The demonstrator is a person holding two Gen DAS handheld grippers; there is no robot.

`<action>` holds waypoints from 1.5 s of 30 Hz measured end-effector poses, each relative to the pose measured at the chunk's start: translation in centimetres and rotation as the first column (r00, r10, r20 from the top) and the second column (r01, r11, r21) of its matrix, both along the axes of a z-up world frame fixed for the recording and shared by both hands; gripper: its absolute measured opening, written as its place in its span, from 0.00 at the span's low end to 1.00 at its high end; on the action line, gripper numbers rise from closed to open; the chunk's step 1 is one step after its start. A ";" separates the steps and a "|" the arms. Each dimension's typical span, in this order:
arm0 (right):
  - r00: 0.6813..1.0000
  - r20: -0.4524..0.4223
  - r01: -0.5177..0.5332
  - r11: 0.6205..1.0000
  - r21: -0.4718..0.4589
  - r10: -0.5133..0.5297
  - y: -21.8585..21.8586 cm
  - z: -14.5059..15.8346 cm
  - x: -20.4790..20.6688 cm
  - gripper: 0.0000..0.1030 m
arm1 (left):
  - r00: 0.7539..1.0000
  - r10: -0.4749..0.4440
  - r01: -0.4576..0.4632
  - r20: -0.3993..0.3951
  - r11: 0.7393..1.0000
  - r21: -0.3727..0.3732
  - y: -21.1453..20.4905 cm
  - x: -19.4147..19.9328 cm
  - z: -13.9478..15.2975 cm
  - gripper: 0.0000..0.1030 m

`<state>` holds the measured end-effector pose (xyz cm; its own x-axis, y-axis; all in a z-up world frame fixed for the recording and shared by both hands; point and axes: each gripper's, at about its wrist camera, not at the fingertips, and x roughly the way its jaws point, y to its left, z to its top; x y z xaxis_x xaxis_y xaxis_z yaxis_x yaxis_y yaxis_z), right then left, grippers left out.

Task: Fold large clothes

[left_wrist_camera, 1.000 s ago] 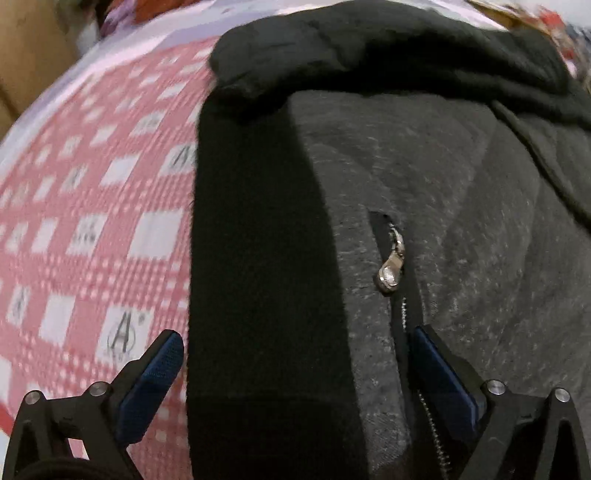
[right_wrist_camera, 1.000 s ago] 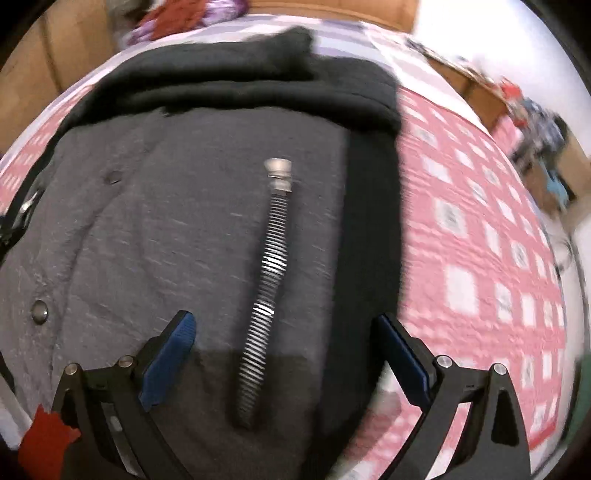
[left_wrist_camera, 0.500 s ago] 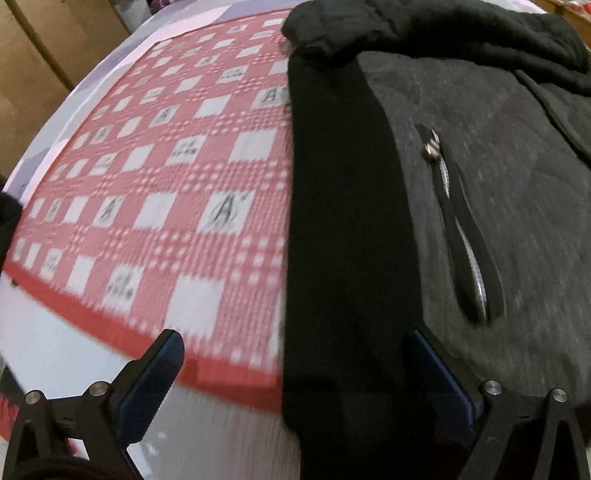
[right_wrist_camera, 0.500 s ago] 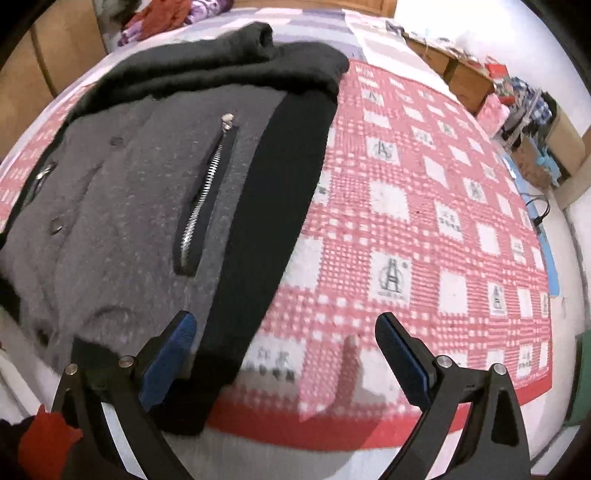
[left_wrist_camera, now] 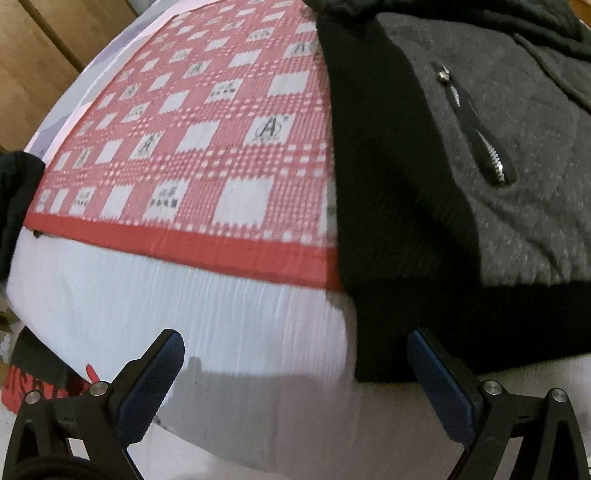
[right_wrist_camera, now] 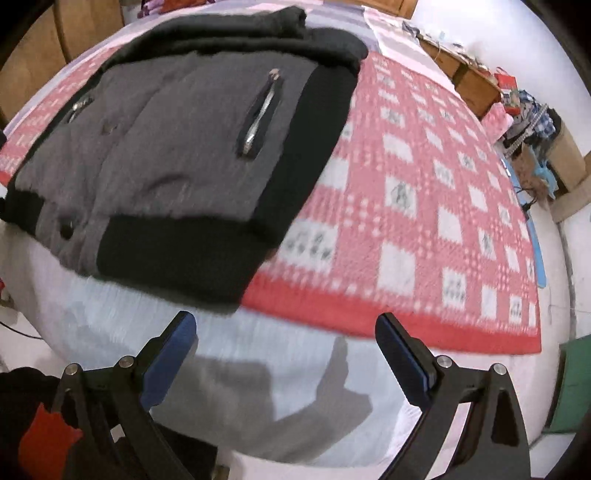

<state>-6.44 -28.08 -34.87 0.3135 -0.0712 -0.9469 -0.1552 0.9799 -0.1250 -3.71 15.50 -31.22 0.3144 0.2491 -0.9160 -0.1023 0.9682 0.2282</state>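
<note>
Both tongs gape wide, gripping nothing. The grey-and-black jacket (left_wrist_camera: 480, 166) lies flat on the bed (left_wrist_camera: 221, 332), ahead-right of the left tongs (left_wrist_camera: 295, 373) and ahead-left of the right tongs (right_wrist_camera: 286, 354).

Indoor light, strong fisheye bend, some motion blur

Both views bulge outward, so the bed edge curves hard and the corners of the right wrist view go black. Light is even and moderate, brightest on the white wall (right_wrist_camera: 480, 33) at upper right. Soft grey shadows of the right gripper (right_wrist_camera: 286, 354) fall on the white sheet (right_wrist_camera: 229, 354) at lower centre. The checked cover (right_wrist_camera: 424, 206) and jacket (right_wrist_camera: 177, 147) smear with blur; the left view's zipper (left_wrist_camera: 476, 125) stays sharper.
</note>
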 end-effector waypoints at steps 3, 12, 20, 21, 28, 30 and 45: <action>1.000 -0.017 0.006 1.000 -0.017 -0.006 1.6 -1.5 0.1 0.95 | 0.999 -0.033 0.033 -0.005 0.999 0.003 0.5 -0.9 -0.1 0.98; 0.984 0.062 0.170 0.981 -0.095 -0.164 2.0 -1.6 2.4 0.95 | 0.999 -0.037 0.037 -0.001 0.998 -0.045 2.8 -2.3 -0.1 0.98; 0.988 0.054 0.148 0.982 -0.114 -0.142 3.4 -1.1 2.3 0.95 | 0.988 -0.152 0.153 0.020 0.984 -0.086 -0.3 -1.8 -1.6 0.98; 0.988 0.055 0.150 0.982 -0.114 -0.145 3.6 -1.1 2.3 0.95 | 0.990 -0.140 0.142 0.027 0.986 -0.085 -0.3 -1.4 -1.8 0.98; 0.982 0.103 0.171 0.977 -0.130 -0.158 3.5 -0.2 2.6 0.95 | 0.985 -0.029 0.046 0.167 0.994 -0.102 2.0 1.2 0.9 0.98; 0.977 0.123 0.190 0.972 -0.135 -0.174 3.3 0.2 2.8 0.95 | 0.982 -0.037 0.057 0.186 0.993 -0.100 2.0 1.6 1.3 0.98; 0.867 0.197 0.475 0.879 -0.052 -0.457 -1.4 0.2 3.2 0.95 | 0.986 -0.027 0.040 0.166 0.997 -0.072 1.4 4.1 -1.0 0.97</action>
<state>-3.25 -29.44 -34.65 0.3796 -0.3371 -0.8616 0.3492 0.9146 -0.2040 0.37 16.93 -32.26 0.4696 0.1684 -0.8667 -0.0998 0.9855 0.1374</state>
